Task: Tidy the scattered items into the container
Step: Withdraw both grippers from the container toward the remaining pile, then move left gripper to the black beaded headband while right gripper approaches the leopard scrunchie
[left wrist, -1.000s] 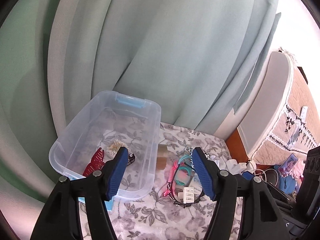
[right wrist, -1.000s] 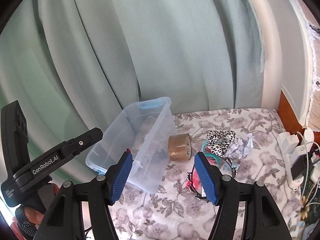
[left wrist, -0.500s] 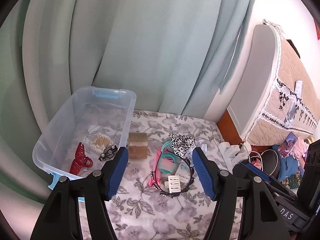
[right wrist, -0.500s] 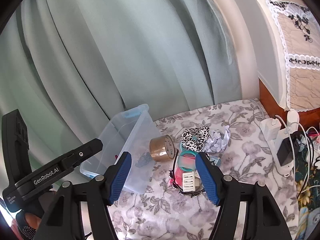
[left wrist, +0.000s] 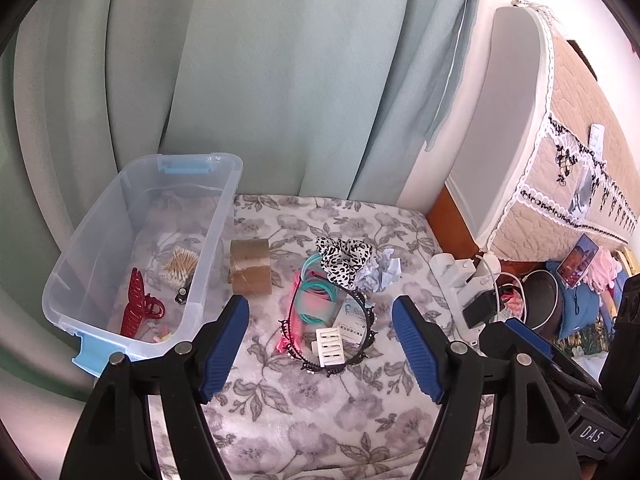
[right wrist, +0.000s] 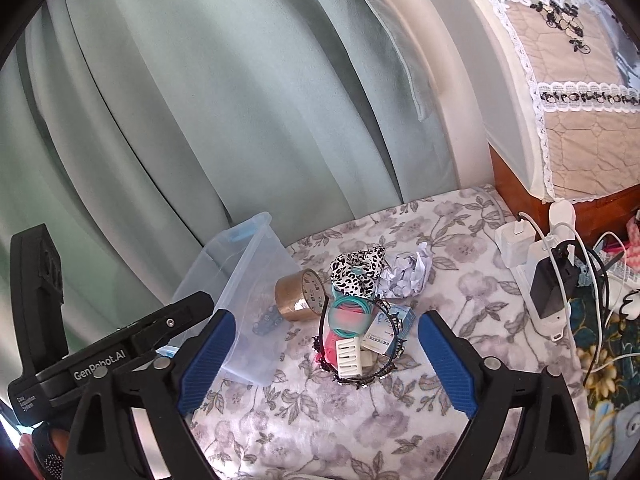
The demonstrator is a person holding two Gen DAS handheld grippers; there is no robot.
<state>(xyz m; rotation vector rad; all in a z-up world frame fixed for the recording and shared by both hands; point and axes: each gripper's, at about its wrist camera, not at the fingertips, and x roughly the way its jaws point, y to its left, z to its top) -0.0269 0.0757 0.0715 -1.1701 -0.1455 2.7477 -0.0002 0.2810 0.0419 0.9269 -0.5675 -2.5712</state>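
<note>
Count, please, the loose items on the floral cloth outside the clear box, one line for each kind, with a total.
Roll of brown tape: 1
Leopard-print scrunchie: 1
Crumpled paper ball: 1
Black headband: 1
White hair clip: 1
Small printed packet: 1
Pink comb: 1
Teal hair ties: a bundle, counted as 1
Total: 8

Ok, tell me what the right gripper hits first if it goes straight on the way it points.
Probably the white comb on the black headband pile; right gripper is open and empty. Depth is uncertain.
</note>
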